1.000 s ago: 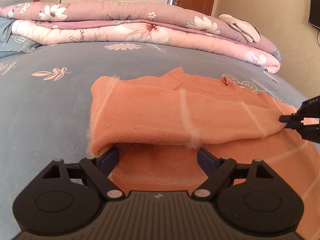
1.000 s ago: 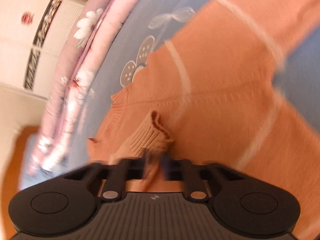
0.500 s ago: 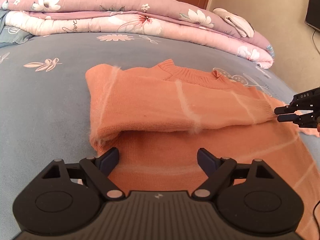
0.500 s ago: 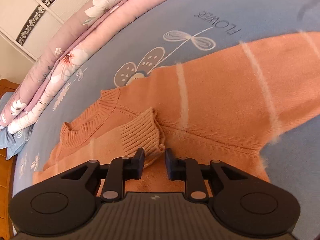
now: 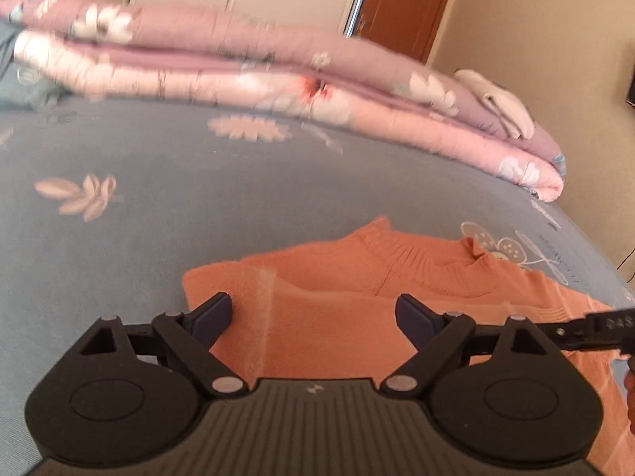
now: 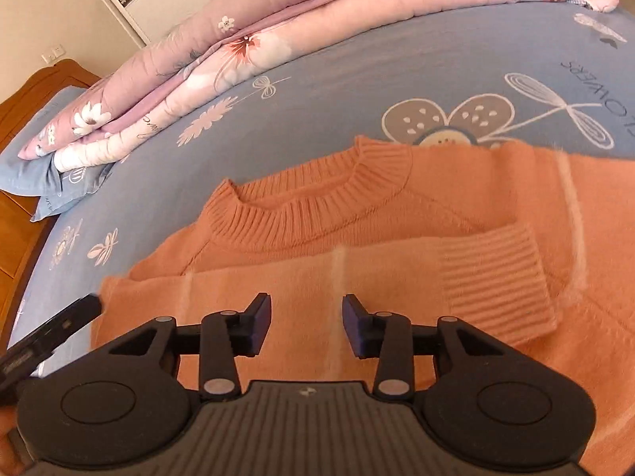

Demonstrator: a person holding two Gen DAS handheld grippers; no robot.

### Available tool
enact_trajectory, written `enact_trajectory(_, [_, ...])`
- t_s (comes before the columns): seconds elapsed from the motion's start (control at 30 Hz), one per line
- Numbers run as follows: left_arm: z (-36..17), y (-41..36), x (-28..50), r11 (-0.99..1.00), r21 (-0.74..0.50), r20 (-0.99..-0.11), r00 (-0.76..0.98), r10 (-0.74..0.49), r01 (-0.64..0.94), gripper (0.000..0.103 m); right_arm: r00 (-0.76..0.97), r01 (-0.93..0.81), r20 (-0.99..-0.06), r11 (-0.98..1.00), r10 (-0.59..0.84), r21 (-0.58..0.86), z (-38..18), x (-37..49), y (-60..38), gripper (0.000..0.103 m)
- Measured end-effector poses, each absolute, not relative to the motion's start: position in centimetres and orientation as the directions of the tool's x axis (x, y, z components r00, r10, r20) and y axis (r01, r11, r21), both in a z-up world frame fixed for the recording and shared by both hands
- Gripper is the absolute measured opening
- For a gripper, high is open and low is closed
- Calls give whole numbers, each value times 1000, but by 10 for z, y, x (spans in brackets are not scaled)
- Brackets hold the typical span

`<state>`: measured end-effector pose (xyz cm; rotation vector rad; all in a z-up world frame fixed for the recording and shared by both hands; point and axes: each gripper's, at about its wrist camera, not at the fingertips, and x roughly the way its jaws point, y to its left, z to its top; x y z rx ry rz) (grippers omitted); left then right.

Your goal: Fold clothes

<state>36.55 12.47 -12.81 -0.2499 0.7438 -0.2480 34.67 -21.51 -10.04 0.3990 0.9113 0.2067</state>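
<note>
An orange knit sweater [image 5: 357, 317] with pale stripes lies flat on the blue bedsheet [image 5: 158, 198], one sleeve folded across its chest. Its ribbed cuff [image 6: 496, 277] and ribbed collar [image 6: 317, 202] show in the right wrist view, where the sweater [image 6: 397, 277] fills the middle. My left gripper [image 5: 313, 313] is open and empty above the folded sleeve. My right gripper [image 6: 306, 323] is open and empty over the same sleeve. The right gripper also shows at the right edge of the left wrist view [image 5: 587, 329]. The left gripper shows at the left edge of the right wrist view [image 6: 51, 333].
A folded pink floral quilt [image 5: 278, 91] lies along the far side of the bed, with a white cloth [image 5: 500, 103] on its right end. A blue pillow [image 6: 51, 182] and a wooden headboard [image 6: 24, 119] stand at the left. A wardrobe and a door are behind.
My right gripper let go of the sleeve cuff, opened wider and pulled back. My left gripper rose and moved towards the sweater's collar side. The sleeve now lies flat across the chest.
</note>
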Motion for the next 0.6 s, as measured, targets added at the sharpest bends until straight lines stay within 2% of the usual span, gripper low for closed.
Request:
enact_trajectory(0.07, [-143,123,361,951,-267,-633,717,-293,153,89,601,-12,-720,905,347,426,-102,334,-221,45])
enact_trajectory(0.17, [-130,118,347,956,-238,-629,723,-284,169,89,609,9,-715,899,343,439,-99,322,-239,45])
enact_trajectory(0.3, [-105,109,326,908,-290,-521,746,-414,302,90,641,72,-694,874,329,481,-90,310,-271,47])
enact_trajectory(0.37, [-115,98,328,905,-280,-564,708,-424,319,90,638,109,-688,844,346,525,-94,306,-284,48])
enact_trajectory(0.4, [-127,95,333,918,-277,-618,679,-396,283,89,636,127,-689,834,347,537,-97,305,-288,48])
enact_trajectory(0.43, [-138,97,334,920,-292,-629,672,-391,263,89,636,134,-691,833,343,537,-100,303,-289,48])
enact_trajectory(0.6, [-118,102,305,923,-250,-578,719,-386,294,89,632,127,-689,830,355,544,-102,297,-289,48])
